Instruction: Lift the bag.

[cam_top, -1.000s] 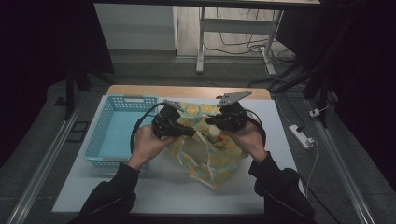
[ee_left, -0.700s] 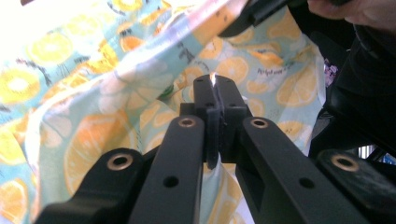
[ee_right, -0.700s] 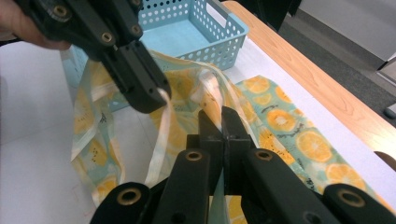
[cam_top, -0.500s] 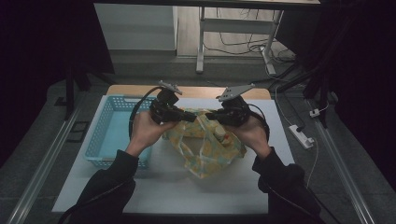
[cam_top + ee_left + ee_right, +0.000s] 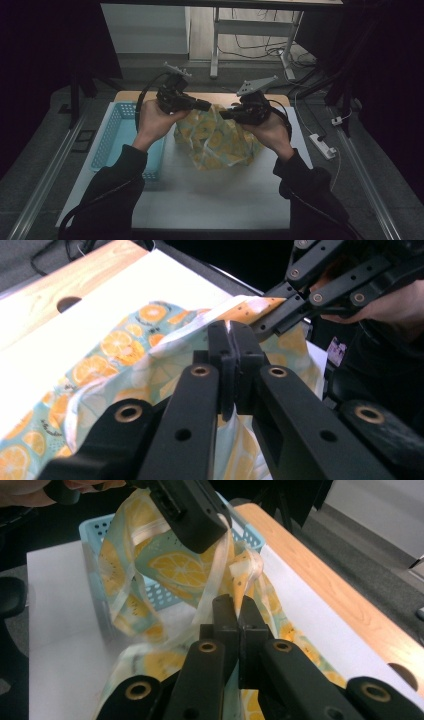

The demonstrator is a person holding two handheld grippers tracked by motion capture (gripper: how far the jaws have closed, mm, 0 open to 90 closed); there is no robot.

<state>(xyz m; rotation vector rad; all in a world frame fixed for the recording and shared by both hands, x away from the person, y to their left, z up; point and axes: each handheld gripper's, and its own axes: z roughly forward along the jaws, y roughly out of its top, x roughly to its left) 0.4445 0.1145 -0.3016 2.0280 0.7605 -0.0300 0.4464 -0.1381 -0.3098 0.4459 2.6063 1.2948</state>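
Lemon-printed cloth (image 5: 220, 140) hangs crumpled, pinched tight between the jaws of the left gripper (image 5: 206, 105) and right gripper (image 5: 223, 115). Just beside it sits a blue basket (image 5: 116, 142) on the table (image 5: 210, 200).

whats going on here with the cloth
A person holds a two-jaw gripper in each hand. The left gripper and the right gripper are each shut on the top edge of a lemon-print cloth, holding it up over the white table so it hangs bunched between them. A light blue basket sits to the person's left.
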